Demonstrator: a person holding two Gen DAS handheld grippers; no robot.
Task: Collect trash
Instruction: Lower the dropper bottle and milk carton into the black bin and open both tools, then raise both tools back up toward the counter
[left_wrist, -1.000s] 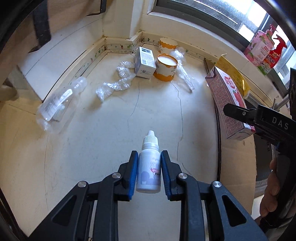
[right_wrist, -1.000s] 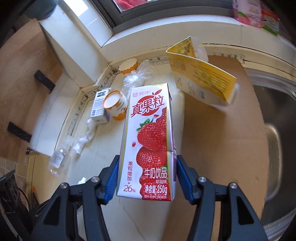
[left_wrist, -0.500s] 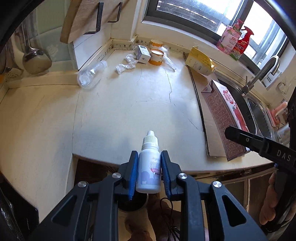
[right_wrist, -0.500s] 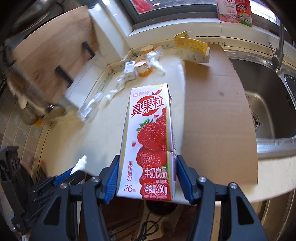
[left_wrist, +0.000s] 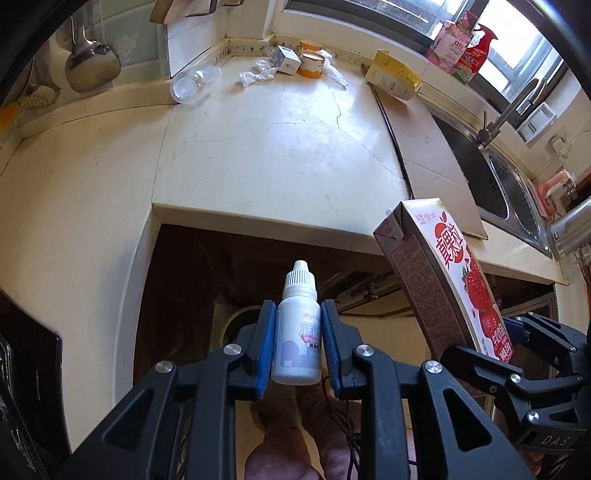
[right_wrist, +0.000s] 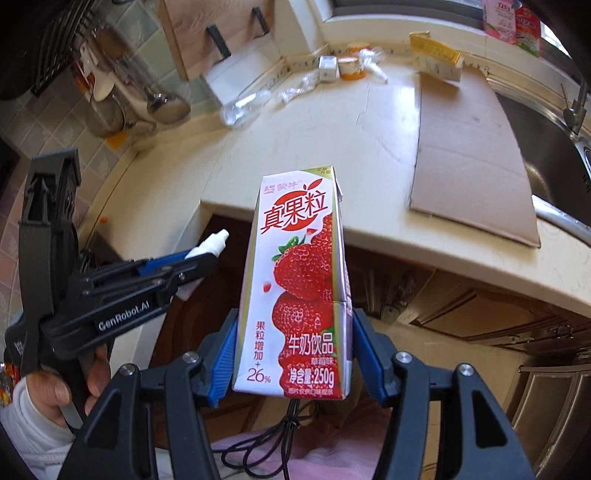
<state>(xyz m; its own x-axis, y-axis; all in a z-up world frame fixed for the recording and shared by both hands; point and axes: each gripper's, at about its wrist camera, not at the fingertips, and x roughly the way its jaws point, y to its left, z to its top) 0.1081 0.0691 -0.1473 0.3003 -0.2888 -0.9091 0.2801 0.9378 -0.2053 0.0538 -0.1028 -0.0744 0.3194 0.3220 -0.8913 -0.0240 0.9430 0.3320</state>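
Note:
My left gripper (left_wrist: 298, 341) is shut on a small white dropper bottle (left_wrist: 297, 332), held upright off the counter's front edge, above the floor. My right gripper (right_wrist: 293, 354) is shut on a strawberry milk carton (right_wrist: 299, 280), also held off the counter; the carton shows at the right of the left wrist view (left_wrist: 450, 280). The left gripper with the bottle (right_wrist: 208, 245) shows at the left of the right wrist view. More trash lies at the counter's back: a clear plastic bottle (left_wrist: 192, 83), crumpled wrap (left_wrist: 256, 74), a small white box (left_wrist: 286, 59), an orange cup (left_wrist: 310, 64), a yellow carton (left_wrist: 393, 75).
A cardboard sheet (left_wrist: 424, 147) lies on the counter (left_wrist: 266, 147) beside the steel sink (left_wrist: 498, 181) and tap (left_wrist: 506, 110). A round rim (left_wrist: 236, 319) shows on the floor below the counter edge. Ladles hang at the left (left_wrist: 90, 62). Bottles stand on the windowsill (left_wrist: 461, 48).
Both grippers have pulled back from the counter and down past its front edge, each still holding its item. The carton has come closer to the left gripper.

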